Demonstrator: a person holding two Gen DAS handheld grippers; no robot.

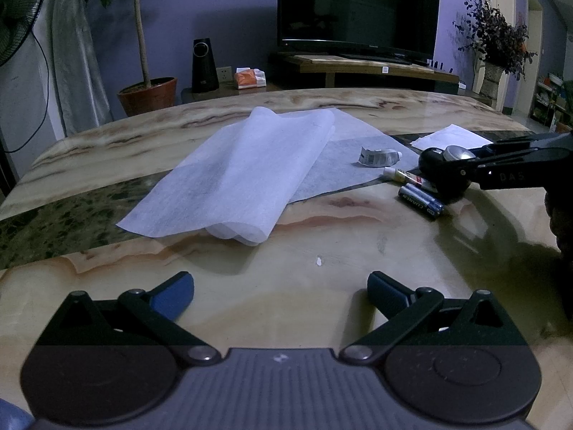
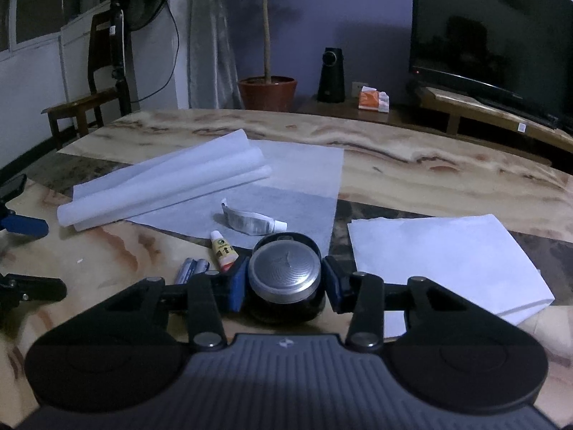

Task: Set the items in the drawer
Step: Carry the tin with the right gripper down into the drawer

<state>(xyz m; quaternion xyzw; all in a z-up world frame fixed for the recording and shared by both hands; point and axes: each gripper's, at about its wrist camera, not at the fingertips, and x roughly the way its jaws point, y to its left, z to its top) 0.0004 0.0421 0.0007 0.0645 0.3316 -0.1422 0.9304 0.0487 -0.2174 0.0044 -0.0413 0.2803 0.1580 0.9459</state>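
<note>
Right wrist view has you at the pick-up step: your right hand-held gripper [image 2: 284, 281] brackets the round black jar with the silver lid [image 2: 284, 276], blue pads against its sides, so I read it as clenched on the jar, which sits on the bench [image 2: 429, 175] directly between your fingers. The jar stands upright, lid facing up, its axis vertical, so there is no long side to line up.

No drawer shows in either view, so your next move, as I judge it, is a straight lift and then a carry to wherever that drawer is.

Just ahead and left of that gripper lie the smaller items: a crumpled tube [image 2: 252, 223] with its cap pointing right, a small glue tube [image 2: 222, 251] running away from you, and two batteries [image 2: 191, 269] side by side, also pointing away.

Your left hand-held gripper [image 1: 281, 295] hovers over bare bench, fingers spread, nothing between them.
</note>
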